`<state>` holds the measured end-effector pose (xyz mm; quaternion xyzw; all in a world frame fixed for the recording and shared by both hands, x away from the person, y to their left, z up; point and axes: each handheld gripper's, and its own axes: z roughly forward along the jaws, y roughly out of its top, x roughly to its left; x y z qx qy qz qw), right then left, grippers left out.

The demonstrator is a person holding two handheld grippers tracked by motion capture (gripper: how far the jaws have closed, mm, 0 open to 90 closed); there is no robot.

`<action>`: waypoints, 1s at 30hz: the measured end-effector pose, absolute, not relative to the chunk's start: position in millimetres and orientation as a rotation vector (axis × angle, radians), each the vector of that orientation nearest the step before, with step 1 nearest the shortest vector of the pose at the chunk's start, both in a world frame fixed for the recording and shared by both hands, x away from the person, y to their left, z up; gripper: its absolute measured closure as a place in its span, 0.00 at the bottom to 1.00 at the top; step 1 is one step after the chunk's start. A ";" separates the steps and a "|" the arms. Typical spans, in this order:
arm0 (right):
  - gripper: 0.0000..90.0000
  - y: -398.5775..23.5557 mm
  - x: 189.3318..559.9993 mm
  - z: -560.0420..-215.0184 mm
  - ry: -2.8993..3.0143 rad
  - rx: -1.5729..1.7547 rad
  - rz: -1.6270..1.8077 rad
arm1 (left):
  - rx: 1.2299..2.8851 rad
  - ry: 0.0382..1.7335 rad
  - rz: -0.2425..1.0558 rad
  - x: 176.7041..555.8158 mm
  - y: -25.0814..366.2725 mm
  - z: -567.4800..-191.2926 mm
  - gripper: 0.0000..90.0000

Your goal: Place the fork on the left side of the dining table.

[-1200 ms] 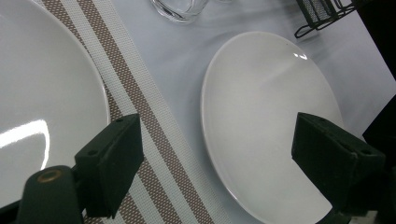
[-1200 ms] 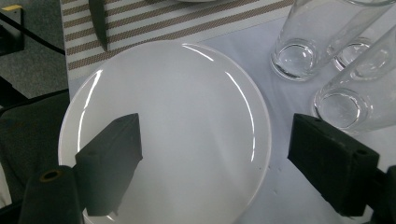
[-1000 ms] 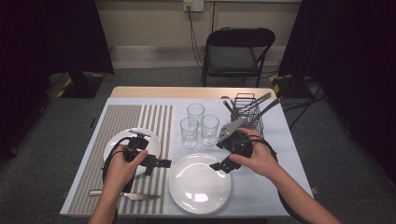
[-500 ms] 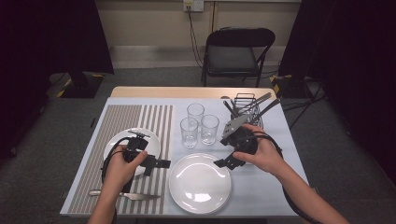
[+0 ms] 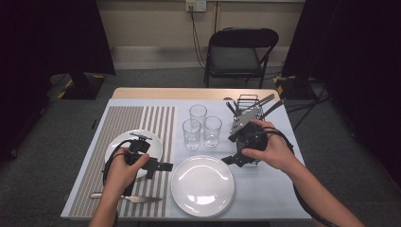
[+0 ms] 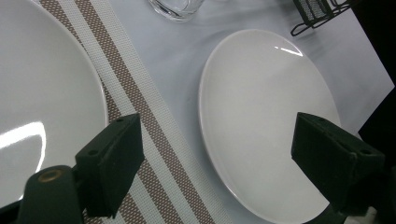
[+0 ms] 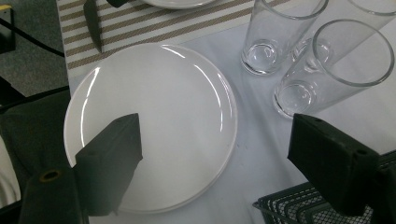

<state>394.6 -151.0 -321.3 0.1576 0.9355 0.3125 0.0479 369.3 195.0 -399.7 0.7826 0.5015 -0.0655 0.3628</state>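
Observation:
My left gripper (image 5: pixel 163 166) hovers low at the right edge of the striped placemat (image 5: pixel 118 124), open, with nothing between its fingers. In the left gripper view its open jaws (image 6: pixel 219 161) frame the edge of the large white plate (image 6: pixel 266 116), with the small white plate (image 6: pixel 42 93) to their left. My right gripper (image 5: pixel 234 161) is held just right of the large plate (image 5: pixel 202 185), also open and empty. The right gripper view looks past my right gripper (image 7: pixel 215 154) onto the large plate (image 7: pixel 154 126) and two clear glasses (image 7: pixel 336 65).
Three empty glasses (image 5: pixel 191 134) stand in a cluster behind the large plate. A black wire basket (image 5: pixel 249 105) holding cutlery sits at the back right, close behind my right hand. A knife (image 5: pixel 125 198) lies at the placemat's front edge. The small plate (image 5: pixel 149 142) sits on the placemat.
My right gripper has shifted a little to the right, away from the glasses and nearer the basket. The left gripper has stayed put.

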 end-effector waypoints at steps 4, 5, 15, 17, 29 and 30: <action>0.19 -153.9 395.1 -316.9 2.854 0.479 0.961 | 2.010 1.294 -0.166 369.1 195.2 -400.0 0.19; 0.19 -154.9 395.7 -316.2 2.849 0.484 0.965 | 2.010 1.295 -0.169 369.0 195.1 -400.2 0.19; 0.19 -164.2 402.9 -307.6 2.832 0.516 0.957 | 2.010 1.297 -0.173 368.7 194.5 -400.8 0.19; 0.19 -165.3 403.8 -304.8 2.831 0.521 0.953 | 2.020 1.290 -0.174 369.0 194.9 -401.0 0.19; 0.20 -171.8 413.4 -287.0 2.803 0.544 0.989 | 2.036 1.288 -0.175 369.0 194.1 -402.2 0.19; 0.20 -172.3 414.5 -285.6 2.798 0.541 0.990 | 2.033 1.290 -0.180 369.1 194.0 -402.5 0.19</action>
